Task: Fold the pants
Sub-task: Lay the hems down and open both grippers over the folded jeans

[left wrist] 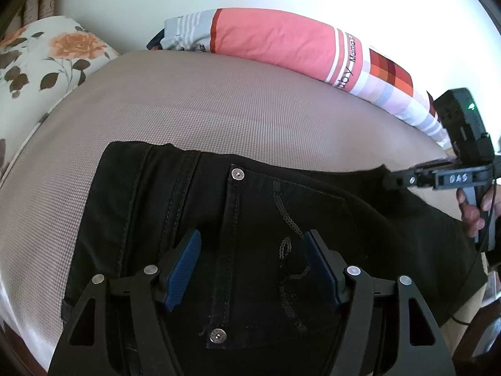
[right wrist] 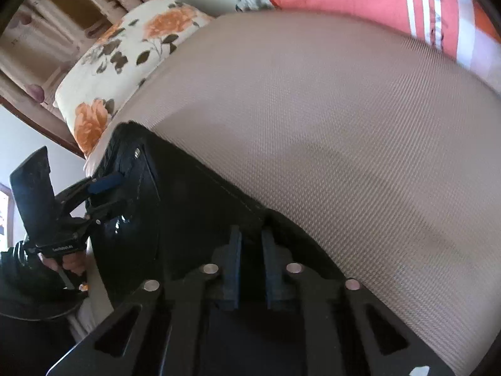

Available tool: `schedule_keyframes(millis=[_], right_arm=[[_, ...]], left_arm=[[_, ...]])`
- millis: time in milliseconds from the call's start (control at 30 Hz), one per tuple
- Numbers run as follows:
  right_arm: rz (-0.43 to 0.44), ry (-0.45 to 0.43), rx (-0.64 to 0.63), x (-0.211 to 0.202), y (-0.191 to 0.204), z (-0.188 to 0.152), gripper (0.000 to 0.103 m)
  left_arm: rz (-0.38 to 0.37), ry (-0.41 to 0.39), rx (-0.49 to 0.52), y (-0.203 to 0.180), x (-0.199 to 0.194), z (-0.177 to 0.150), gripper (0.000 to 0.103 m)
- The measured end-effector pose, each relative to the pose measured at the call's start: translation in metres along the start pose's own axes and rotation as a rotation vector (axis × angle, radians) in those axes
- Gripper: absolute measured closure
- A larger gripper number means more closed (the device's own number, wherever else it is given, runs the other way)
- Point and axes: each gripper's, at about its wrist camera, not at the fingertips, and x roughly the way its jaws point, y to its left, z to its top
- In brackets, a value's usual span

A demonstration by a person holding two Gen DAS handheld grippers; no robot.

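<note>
Left wrist: my left jaws apart above pants pocket, near bed front edge | right jaws nearly together, seemingly pinching pants hem | advice: left grips waistband first, then both lift evenly, edges aligned.

Left wrist view: close above the black denim pants, facing across the beige woven bed cover toward the pink striped pillow. Right wrist view: low at the pants' edge, facing likewise. Both share the floral cushion and the bed cover.
</note>
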Motion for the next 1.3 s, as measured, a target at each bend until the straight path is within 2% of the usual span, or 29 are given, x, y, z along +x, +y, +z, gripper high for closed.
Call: schedule_keyframes(millis=[133,233,300,333,400,533,633,700,867,1000,1133,1300], right_arm=[[-0.044,-0.108,0.018,-0.016,-0.001,0.011,0.097],[-0.126,-0.087,0.042,0.005,-0.012,0.011,0.099],[-0.145,-0.079,0.056,0.017,-0.016,0.01,0.098],[-0.149,-0.09,0.063,0.017,-0.017,0.01,0.097],[-0.156,-0.105,0.11,0.011,-0.018,0.01,0.084],[-0.182,-0.207,0.165,-0.034,-0.016,0.0,0.081],[-0.257,-0.272,0.204,-0.08,-0.018,-0.026,0.07],[-0.331,-0.29,0.242,-0.105,-0.021,-0.049,0.057],[-0.561,-0.261,0.349,-0.136,-0.036,-0.12,0.056],[-0.59,-0.222,0.456,-0.133,-0.059,-0.166,0.056],[-0.625,-0.232,0.497,-0.122,-0.066,-0.182,0.056],[-0.719,-0.241,0.492,-0.109,-0.08,-0.178,0.057]], left_arm=[[-0.005,0.002,-0.007,-0.001,-0.001,0.002,0.034],[-0.007,0.001,-0.008,-0.003,-0.004,0.005,0.034],[-0.004,-0.006,0.007,-0.007,-0.007,0.008,0.034],[0.0,-0.012,0.019,-0.01,-0.01,0.01,0.034],[-0.008,-0.028,0.05,-0.018,-0.015,0.013,0.034],[-0.043,-0.042,0.15,-0.047,-0.018,0.025,0.034],[-0.082,-0.043,0.224,-0.073,-0.013,0.033,0.034],[-0.119,-0.029,0.264,-0.092,-0.005,0.037,0.034],[-0.188,0.009,0.357,-0.139,0.02,0.033,0.034],[-0.21,0.038,0.426,-0.168,0.043,0.03,0.034],[-0.187,0.06,0.446,-0.178,0.065,0.035,0.035],[-0.117,0.107,0.44,-0.177,0.098,0.039,0.035]])
